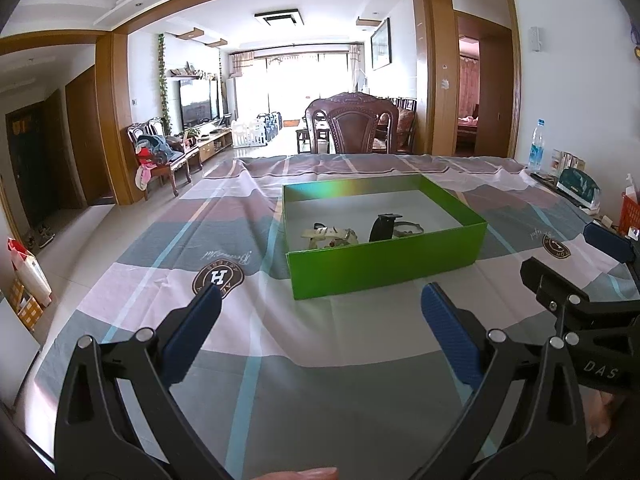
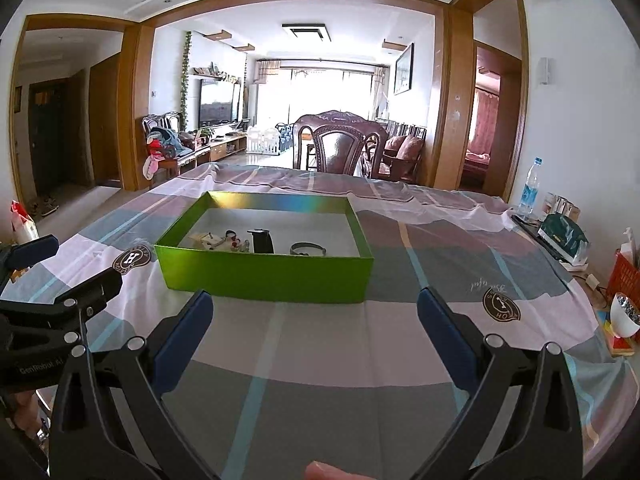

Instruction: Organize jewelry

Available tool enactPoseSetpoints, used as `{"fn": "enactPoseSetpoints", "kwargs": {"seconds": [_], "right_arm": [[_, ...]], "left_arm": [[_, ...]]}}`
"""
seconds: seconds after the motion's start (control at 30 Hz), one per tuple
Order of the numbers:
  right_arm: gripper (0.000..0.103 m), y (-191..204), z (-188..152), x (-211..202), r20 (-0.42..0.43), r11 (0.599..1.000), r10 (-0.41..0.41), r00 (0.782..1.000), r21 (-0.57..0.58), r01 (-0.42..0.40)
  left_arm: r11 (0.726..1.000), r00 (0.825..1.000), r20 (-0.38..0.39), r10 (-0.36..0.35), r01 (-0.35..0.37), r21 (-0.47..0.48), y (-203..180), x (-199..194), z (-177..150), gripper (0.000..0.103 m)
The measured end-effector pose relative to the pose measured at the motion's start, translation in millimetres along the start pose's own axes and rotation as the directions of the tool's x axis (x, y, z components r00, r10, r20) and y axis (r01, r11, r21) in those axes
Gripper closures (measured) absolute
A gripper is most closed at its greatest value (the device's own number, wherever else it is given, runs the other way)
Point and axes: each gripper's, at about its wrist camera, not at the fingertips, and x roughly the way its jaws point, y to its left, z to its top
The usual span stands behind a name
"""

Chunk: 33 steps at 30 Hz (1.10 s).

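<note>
Both grippers, the left gripper [image 1: 320,312] and the right gripper [image 2: 314,312], hang above the tablecloth [image 1: 280,380] with jaws wide apart and nothing between them. The jewelry [image 2: 224,240] lies inside the green box [image 2: 264,276], together with a black band [image 2: 262,240] and a grey bracelet [image 2: 307,249]. I judge the work near its end or at a pause; any next reach must go over the front wall.

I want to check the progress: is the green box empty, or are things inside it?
Not empty. The green box has no lid, and a black band, a grey ring and pale pieces lie inside.
</note>
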Motion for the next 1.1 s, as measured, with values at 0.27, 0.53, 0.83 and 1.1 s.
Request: {"fn": "enactPoseSetpoints", "kwargs": {"seconds": [0.27, 0.53, 0.83, 1.1], "right_arm": [[0.003, 0.0, -0.2, 1.8, -0.004, 1.0, 0.003, 1.0, 0.004, -0.003], [0.003, 1.7, -3.3, 3.5, -0.009, 1.0, 0.001, 1.0, 0.006, -0.001], [0.003, 2.8, -4.9, 5.2, -0.019, 1.0, -0.004, 1.0, 0.011, 0.004], [0.003, 3.8, -5.8, 4.9, -0.025, 1.0, -0.009, 1.0, 0.013, 0.009]], "left_arm": [[1.0, 1.0, 0.0, 0.0, 0.0, 0.002, -0.5, 0.0, 0.0, 0.004], [1.0, 1.0, -0.004, -0.003, 0.003, 0.005, -0.7, 1.6, -1.1, 0.004], [1.0, 1.0, -0.005, -0.008, 0.008, 0.011, -2.1, 0.8, -2.5, 0.004], [1.0, 1.0, -0.012, -0.017, 0.017, 0.015, -1.3, -0.4, -3.1, 0.004]]}}
